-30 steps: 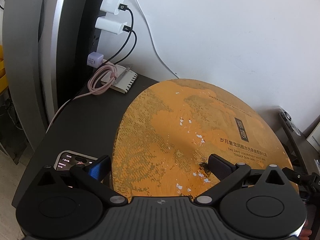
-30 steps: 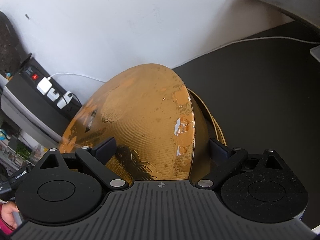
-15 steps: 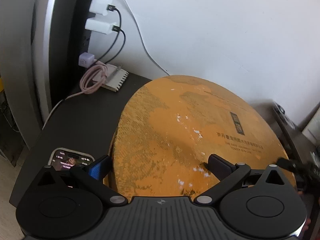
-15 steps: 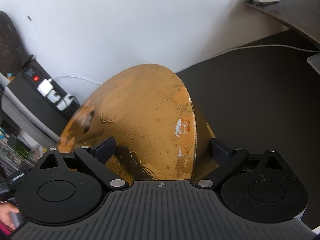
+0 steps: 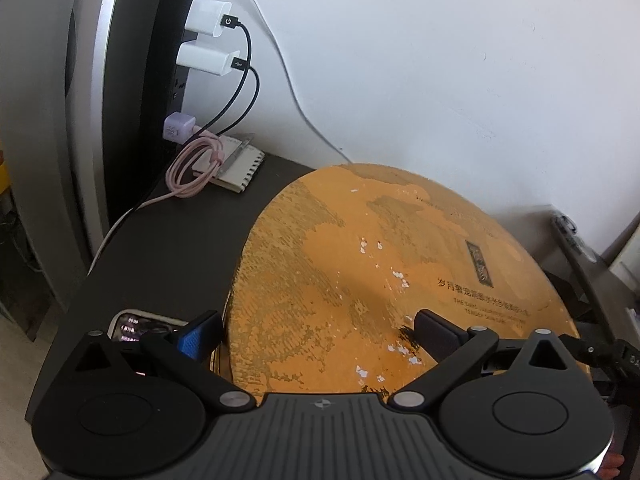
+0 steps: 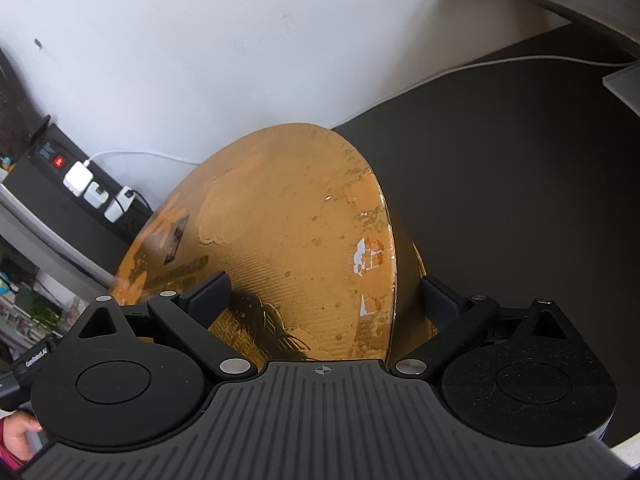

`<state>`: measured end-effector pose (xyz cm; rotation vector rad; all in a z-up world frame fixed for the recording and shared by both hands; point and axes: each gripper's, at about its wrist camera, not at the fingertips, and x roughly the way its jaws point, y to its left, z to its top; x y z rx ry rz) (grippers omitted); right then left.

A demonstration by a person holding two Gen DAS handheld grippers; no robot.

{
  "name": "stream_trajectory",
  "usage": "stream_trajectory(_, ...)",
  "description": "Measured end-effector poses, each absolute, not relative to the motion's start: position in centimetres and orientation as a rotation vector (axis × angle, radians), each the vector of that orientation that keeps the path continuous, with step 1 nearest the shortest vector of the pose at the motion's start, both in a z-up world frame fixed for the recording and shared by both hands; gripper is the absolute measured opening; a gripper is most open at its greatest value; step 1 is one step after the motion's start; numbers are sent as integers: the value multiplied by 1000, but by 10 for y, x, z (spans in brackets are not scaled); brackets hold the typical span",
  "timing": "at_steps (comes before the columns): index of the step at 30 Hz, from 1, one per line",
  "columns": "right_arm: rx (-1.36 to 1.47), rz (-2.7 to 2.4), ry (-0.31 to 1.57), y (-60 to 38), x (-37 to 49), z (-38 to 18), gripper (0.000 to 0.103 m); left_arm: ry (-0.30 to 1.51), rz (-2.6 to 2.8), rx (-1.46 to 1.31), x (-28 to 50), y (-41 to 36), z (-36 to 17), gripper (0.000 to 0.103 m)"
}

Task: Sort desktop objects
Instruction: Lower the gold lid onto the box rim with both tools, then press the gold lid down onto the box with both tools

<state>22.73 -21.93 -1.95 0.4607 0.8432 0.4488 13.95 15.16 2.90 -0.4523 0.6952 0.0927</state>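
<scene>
round orange lid (image 5: 400, 280) is straddled at opposite rims by both grippers, seemingly seated on its box on the desk (image 5: 168, 248). right gripper (image 6: 324, 288) jaws have just been opening, wide, rim between, unpressed. left gripper (image 5: 316, 330) wide too, contact unclear.

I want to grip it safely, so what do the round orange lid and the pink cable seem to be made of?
Lid: likely printed paperboard with a glossy, partly gilt finish; white flecks show where print has chipped off.
Cable: looks like soft matte plastic or rubber sheathing, since it coils loosely; the close weave can't be told.
</scene>
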Motion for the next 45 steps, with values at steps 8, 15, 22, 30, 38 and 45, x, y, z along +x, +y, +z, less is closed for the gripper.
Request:
stream_trajectory(8, 529, 395, 768, -246, 209, -15, 101, 655, 123, -440, 111, 166, 42, 101)
stream_trajectory(15, 527, 337, 739, -255, 172, -11, 103, 666, 97, -534, 103, 168, 28, 102)
stream_trajectory(22, 692, 295, 730, -252, 158, -30, 103, 660, 86, -565, 98, 169, 23, 101)
stream_trajectory(30, 669, 341, 740, -237, 171, -42, 99, 665, 52, -553, 107, 166, 20, 100)
stream_trajectory(38, 566, 335, 761, -220, 178, -41, 98, 695, 25, -554, 116, 167, 15, 98)
stream_trajectory(45, 546, 344, 716, -220, 169, -22, 98, 710, 36, -579, 114, 174, 4, 99)
